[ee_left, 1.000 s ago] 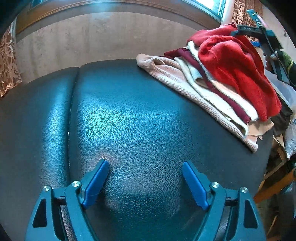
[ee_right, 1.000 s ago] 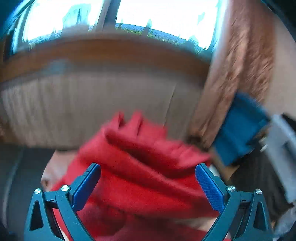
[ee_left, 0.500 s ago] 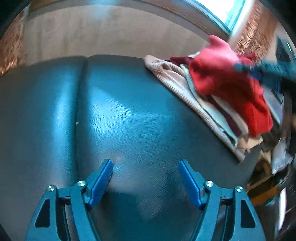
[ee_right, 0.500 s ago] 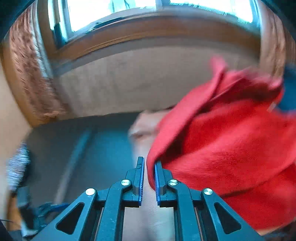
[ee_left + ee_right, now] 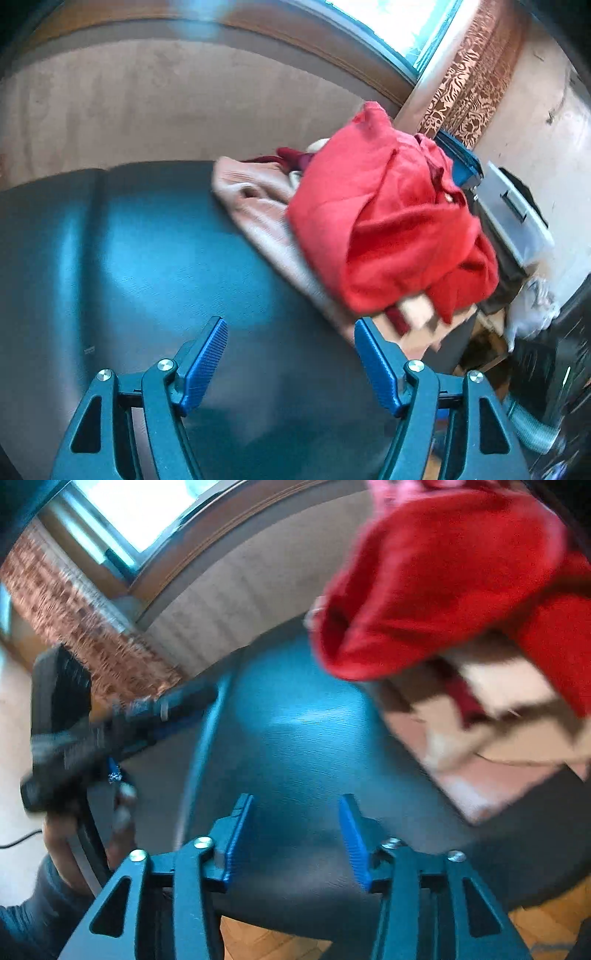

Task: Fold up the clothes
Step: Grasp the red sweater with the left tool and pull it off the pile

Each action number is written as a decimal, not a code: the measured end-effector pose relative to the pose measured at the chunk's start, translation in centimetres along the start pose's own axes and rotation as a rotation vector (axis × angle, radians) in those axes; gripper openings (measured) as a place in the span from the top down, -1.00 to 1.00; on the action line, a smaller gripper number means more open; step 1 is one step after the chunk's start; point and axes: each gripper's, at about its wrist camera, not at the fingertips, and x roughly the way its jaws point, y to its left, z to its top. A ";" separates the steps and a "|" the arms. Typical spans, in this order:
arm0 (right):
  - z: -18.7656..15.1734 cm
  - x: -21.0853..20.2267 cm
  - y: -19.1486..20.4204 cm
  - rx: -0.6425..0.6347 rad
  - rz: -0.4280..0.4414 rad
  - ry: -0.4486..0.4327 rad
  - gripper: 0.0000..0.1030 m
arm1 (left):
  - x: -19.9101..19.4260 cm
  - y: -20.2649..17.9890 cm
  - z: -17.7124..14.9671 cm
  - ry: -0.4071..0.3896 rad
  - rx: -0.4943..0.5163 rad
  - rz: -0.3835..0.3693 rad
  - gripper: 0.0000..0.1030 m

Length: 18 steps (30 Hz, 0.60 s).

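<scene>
My left tongs (image 5: 290, 363) and right tongs (image 5: 295, 840) were both spread and empty. The red garment (image 5: 384, 221) lay bunched atop the clothes pile (image 5: 258, 206) on the dark cushion (image 5: 147, 258). It looked soft, light and floppy; I judged an edge or hem the best hold.

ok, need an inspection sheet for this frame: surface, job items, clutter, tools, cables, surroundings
Surface: dark leather cushion top, seam toward its left side, mostly bare.
Job's things: red garment crumpled on top of a pile; beige knit garment and a maroon piece under it, unfolded.
Clutter: grey box and white bag beyond the cushion's right edge.
Tools: left tool open, empty, over the cushion; right tool open, empty.
Cables: thin dark cable on the floor.
Surroundings: window, patterned curtain, wood floor.
</scene>
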 end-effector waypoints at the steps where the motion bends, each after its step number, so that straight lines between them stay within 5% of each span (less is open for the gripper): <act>1: 0.1 -0.6 -0.9 0.025 -0.003 -0.007 -0.03 | 1.0 -0.3 0.6 0.013 -0.011 -0.004 -0.41; 9: 0.1 -1.7 -5.7 0.111 -0.022 -0.022 -0.14 | 9.0 -2.7 5.0 0.113 -0.098 -0.030 -0.39; 11: -0.2 -1.5 -7.0 0.137 -0.028 -0.007 -0.17 | 10.6 -2.3 5.2 0.129 -0.123 0.004 -0.11; 12: -0.3 -1.3 -7.6 0.155 -0.027 0.000 -0.18 | 11.4 -2.0 5.1 0.143 -0.136 0.008 0.55; 13: -0.4 -1.3 -8.2 0.171 -0.017 -0.001 -0.18 | 12.0 -1.7 5.0 0.166 -0.147 -0.001 0.92; 18: 0.2 -2.5 -9.5 0.167 -0.022 -0.015 -0.24 | 9.2 0.4 3.9 0.104 -0.206 -0.070 0.93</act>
